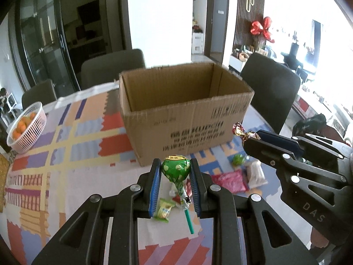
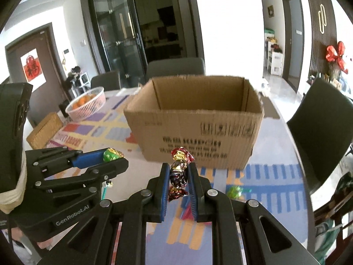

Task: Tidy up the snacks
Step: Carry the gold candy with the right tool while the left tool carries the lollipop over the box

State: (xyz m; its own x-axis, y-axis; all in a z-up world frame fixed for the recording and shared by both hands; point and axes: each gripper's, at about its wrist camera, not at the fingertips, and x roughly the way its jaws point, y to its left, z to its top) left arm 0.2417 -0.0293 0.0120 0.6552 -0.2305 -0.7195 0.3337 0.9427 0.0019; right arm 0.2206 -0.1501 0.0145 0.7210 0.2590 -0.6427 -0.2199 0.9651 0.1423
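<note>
While both sets of fingers pinch light sweets, lollipop (image 1: 175,168) left and crinkly candy (image 2: 179,175) right, the box (image 1: 187,119) waits ahead.

Your left gripper (image 1: 176,172): black frame, blue pads; between them lollipop (image 1: 175,168), green wrapper with pale hearts, green stick. Your right gripper (image 2: 179,176): same black and blue; between pads candy (image 2: 178,174), dark red-gold foil. Ahead of both: box (image 1: 187,119), plain brown cardboard, black print. Beneath: tablecloth (image 1: 66,137), orange, lilac, yellow, blue blocks. Far left of you: basket (image 1: 28,128), white, holding orange fruit.
</note>
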